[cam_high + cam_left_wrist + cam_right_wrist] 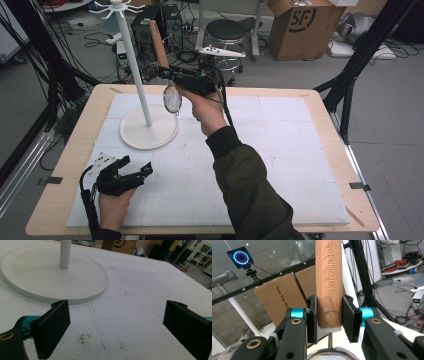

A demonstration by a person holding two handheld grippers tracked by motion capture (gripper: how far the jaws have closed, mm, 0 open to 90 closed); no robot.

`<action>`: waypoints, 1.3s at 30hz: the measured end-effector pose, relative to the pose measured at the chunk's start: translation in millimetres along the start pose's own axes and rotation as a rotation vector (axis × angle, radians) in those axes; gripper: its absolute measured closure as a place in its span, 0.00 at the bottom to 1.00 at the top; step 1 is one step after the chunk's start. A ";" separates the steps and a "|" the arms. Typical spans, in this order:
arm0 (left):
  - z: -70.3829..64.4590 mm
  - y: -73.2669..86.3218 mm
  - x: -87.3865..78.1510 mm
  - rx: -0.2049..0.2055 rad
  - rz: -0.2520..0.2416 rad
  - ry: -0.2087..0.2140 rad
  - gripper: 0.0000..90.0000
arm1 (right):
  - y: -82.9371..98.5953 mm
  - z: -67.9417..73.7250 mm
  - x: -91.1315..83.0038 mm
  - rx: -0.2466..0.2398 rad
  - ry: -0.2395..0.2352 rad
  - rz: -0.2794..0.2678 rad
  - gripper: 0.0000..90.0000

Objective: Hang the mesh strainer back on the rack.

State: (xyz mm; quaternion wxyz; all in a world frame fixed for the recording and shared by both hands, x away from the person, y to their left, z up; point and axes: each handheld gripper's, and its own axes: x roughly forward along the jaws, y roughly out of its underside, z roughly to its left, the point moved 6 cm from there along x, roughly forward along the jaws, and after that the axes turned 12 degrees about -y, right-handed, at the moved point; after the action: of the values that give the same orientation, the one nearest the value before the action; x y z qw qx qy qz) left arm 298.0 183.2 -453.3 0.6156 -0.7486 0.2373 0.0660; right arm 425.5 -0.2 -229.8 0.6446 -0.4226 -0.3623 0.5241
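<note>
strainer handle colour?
Light brown wood grain, stamped KITCHEN TOOL; the handle shows best in the right gripper view.

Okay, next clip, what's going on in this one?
A person at a table works a gripper in each hand. The right gripper is shut on the wooden handle of a small mesh strainer, held up in the air beside the white stand, whose round base sits on the white foam mat. The left gripper rests low near the table's front-left corner, jaws open with nothing between them.
</note>
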 end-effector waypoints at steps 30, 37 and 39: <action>-0.9 1.8 0.7 0.011 0.009 0.018 0.09 | -27.9 -32.9 35.4 0.003 -0.030 -0.028 0.77; -1.2 1.8 0.5 0.009 0.008 0.021 0.09 | -25.8 -33.2 37.3 0.001 -0.039 -0.026 0.77; -1.6 1.8 0.4 0.009 0.010 0.020 0.09 | -23.6 -34.6 39.4 0.010 -0.042 -0.018 0.77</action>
State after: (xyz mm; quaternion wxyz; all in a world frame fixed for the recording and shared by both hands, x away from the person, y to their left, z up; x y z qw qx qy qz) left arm 297.3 181.3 -454.7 0.6164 -0.7451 0.2473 0.0605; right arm 473.1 30.6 -220.2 0.6435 -0.4053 -0.3769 0.5288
